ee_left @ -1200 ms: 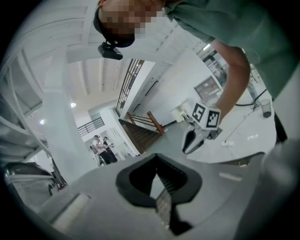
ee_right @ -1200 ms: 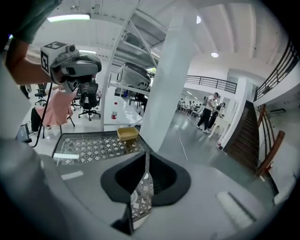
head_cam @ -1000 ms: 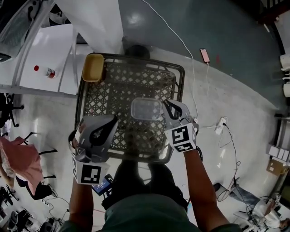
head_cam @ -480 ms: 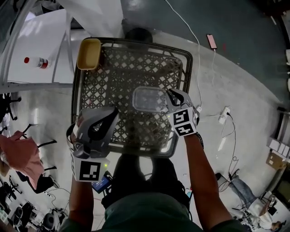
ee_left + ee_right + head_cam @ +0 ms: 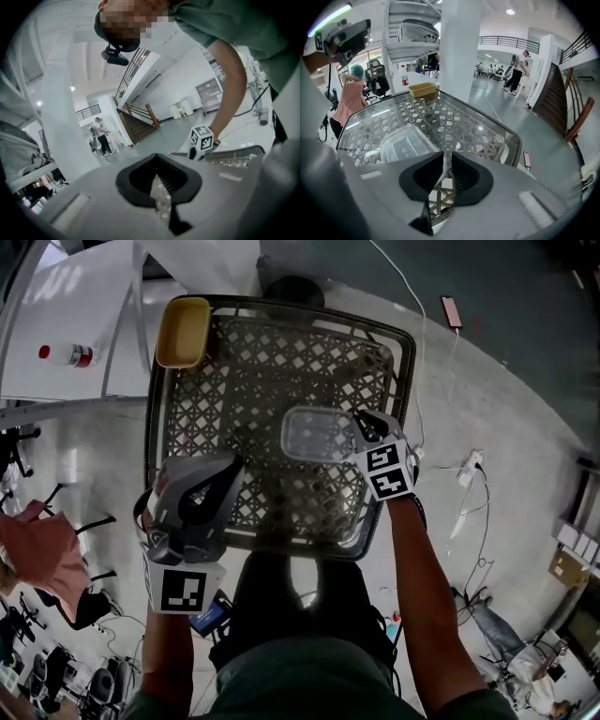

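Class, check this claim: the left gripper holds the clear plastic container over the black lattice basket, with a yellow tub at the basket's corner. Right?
Wrong gripper. The head view shows the right gripper holds the clear plastic container over the black lattice basket, with a yellow tub at the basket's corner.

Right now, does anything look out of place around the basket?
The shallow yellow tray seems perched on the far-left corner rim of the black lattice basket, not inside it. The right gripper pinches the clear plastic container by one edge.

Grey concrete floor (image 5: pixel 525 277), white pillar (image 5: pixel 461 47), dark staircase (image 5: pixel 548 93), white desk (image 5: pixel 66 324).
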A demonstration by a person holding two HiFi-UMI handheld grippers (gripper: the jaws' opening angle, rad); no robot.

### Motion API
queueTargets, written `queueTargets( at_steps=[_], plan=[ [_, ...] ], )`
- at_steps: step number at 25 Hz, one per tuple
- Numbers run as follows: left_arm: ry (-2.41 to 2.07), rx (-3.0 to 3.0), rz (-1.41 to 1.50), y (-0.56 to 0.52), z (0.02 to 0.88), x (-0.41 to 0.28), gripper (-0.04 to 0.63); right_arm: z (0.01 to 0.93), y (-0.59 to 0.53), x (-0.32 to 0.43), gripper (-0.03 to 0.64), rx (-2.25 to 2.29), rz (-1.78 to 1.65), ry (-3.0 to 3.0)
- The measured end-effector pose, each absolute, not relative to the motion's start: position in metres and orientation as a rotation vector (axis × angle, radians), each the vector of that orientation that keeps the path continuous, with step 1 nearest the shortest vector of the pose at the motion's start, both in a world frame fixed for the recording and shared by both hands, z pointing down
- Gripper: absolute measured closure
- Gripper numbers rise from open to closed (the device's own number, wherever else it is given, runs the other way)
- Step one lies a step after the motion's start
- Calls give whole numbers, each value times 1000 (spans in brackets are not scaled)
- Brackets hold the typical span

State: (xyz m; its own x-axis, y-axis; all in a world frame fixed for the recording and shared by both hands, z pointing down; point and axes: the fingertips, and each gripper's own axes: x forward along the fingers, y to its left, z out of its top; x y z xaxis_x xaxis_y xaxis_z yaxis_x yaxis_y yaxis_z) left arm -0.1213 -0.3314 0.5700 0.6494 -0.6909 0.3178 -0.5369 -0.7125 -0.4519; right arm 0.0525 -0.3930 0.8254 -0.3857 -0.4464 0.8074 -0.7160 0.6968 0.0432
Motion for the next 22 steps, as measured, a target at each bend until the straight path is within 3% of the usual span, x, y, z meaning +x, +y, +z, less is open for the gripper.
queueTargets(
  at_steps=[16,22],
  plan=[
    [999,-2588,-677,-335,589,-122,592,865,-386,50,545,809,543,-1987],
    [1003,-2594,-666,-332,590,-121,592,866,-384,46,591,816,541,-1999]
  ],
)
